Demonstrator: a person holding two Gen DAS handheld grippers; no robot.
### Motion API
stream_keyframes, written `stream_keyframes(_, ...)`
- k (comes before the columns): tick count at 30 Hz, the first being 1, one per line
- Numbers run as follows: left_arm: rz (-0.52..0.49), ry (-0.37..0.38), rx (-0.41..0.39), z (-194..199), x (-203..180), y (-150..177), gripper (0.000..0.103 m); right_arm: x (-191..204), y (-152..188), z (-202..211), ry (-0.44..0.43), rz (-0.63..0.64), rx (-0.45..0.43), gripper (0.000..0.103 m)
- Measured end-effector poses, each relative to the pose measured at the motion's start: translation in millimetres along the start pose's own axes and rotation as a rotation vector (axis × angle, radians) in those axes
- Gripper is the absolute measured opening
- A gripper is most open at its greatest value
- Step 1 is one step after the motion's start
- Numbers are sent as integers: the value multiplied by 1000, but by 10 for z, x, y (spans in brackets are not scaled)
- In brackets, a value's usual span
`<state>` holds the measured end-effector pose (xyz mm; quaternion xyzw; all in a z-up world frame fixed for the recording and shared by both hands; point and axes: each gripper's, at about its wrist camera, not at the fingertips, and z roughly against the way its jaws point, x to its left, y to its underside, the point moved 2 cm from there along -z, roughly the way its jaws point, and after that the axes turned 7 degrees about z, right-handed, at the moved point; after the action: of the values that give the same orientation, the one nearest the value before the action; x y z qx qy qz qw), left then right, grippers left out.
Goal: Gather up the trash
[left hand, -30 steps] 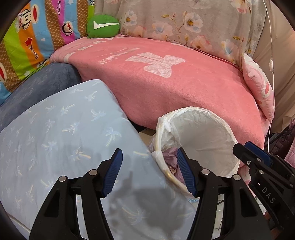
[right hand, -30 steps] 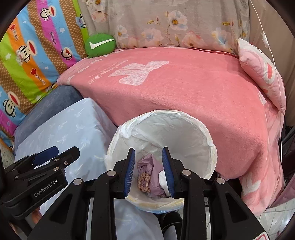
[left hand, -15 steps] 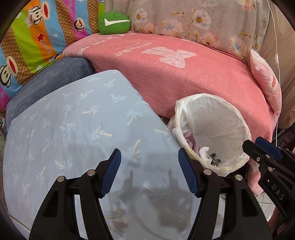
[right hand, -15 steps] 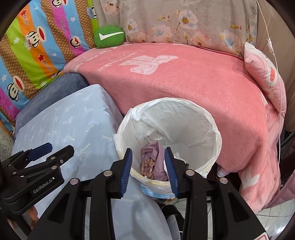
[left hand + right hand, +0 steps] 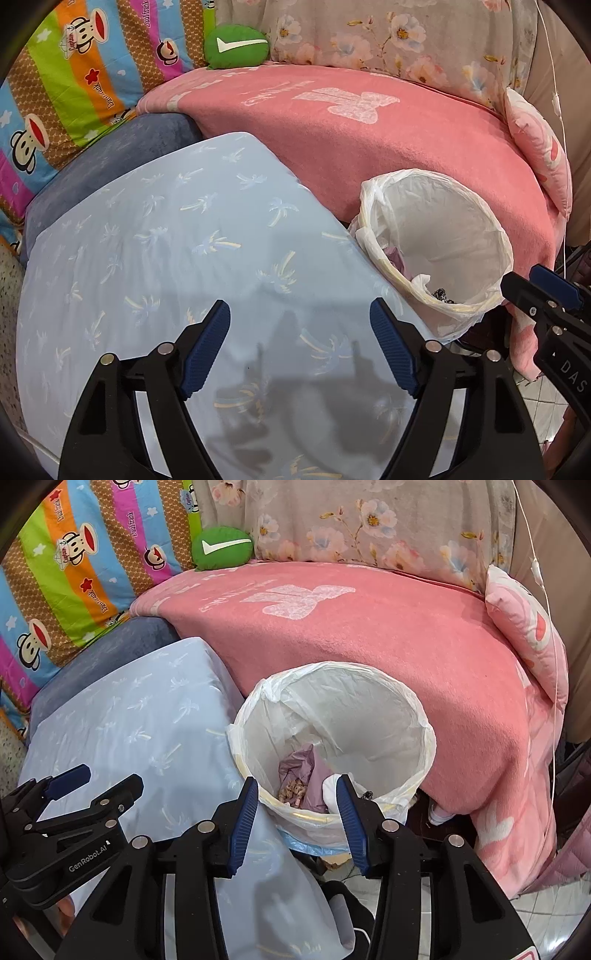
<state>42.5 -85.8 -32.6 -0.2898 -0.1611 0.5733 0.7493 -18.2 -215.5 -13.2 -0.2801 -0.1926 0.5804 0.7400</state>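
Observation:
A round trash bin lined with a white plastic bag (image 5: pixel 388 686) stands between the light blue table and the pink sofa; it also shows in the left wrist view (image 5: pixel 461 195). Inside lie purple crumpled wrappers (image 5: pixel 303 771), brown scraps and white paper. My right gripper (image 5: pixel 295 805) is open and empty, just above the bin's near rim. My left gripper (image 5: pixel 301 332) is open and empty above the light blue tablecloth (image 5: pixel 166 258). Each gripper shows at the edge of the other's view.
A pink blanket (image 5: pixel 369 638) covers the sofa behind the bin. A green round cushion (image 5: pixel 236 46), a striped cartoon quilt (image 5: pixel 74 85) and a floral cover lie at the back. A pink pillow (image 5: pixel 524 627) and a hanging white cord are at right.
Both grippers have pulled back and up from the bin. The right gripper's jaws have opened wider. The left gripper has shifted left over the table.

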Motion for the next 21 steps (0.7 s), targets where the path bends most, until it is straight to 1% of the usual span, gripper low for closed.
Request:
stream_keyframes(11, 13, -18, 12, -12, -48, 95, 77, -70, 140, 3, 11, -11, 20, 45)
stream_keyframes(17, 0, -22, 13, 3, -96, 140, 77, -123, 208, 7, 10, -19, 30, 45)
stream_keyframes(21, -10, -26, 13, 3, -130, 154, 77, -144, 237, 18, 8, -24, 29, 51)
